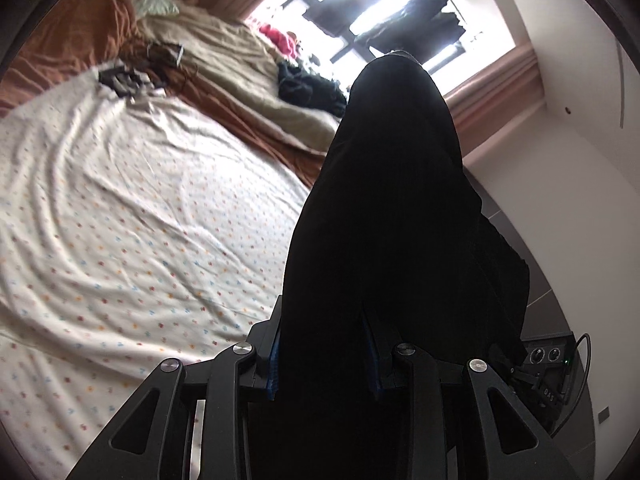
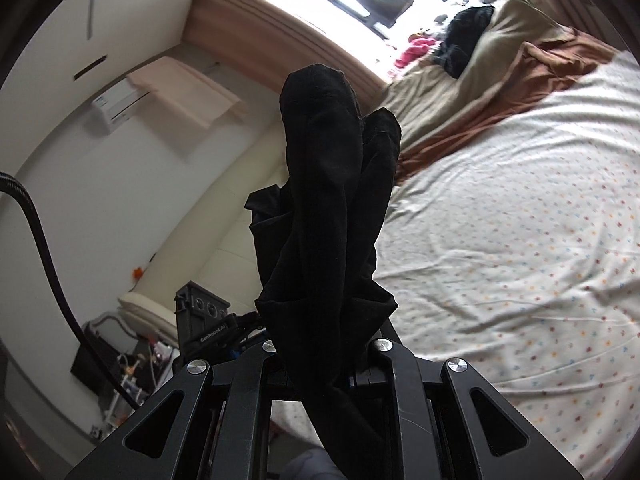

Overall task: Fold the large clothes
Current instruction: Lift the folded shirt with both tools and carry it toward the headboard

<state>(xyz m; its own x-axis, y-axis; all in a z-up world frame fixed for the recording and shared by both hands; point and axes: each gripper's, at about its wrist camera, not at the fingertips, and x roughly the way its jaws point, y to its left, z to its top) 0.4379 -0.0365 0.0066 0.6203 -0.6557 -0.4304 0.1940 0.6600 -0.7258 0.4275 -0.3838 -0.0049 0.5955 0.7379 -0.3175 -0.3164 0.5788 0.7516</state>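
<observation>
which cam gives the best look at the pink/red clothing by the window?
Left wrist, marginally: the pink-red clothing sits unobstructed at the beige blanket's far edge below the window. The right wrist view shows it too, smaller and nearer the glare. Both are blurry.

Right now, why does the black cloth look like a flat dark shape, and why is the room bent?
Left wrist view: the window glares white, silhouetting the black garment. Right wrist view: same backlight, though some folds show on it. Both: fisheye curves walls; the dotted sheet is slightly blurred.

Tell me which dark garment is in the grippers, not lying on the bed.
The black garment clamped in both grippers, held above the sheet; the dark pile lies by the window.
</observation>
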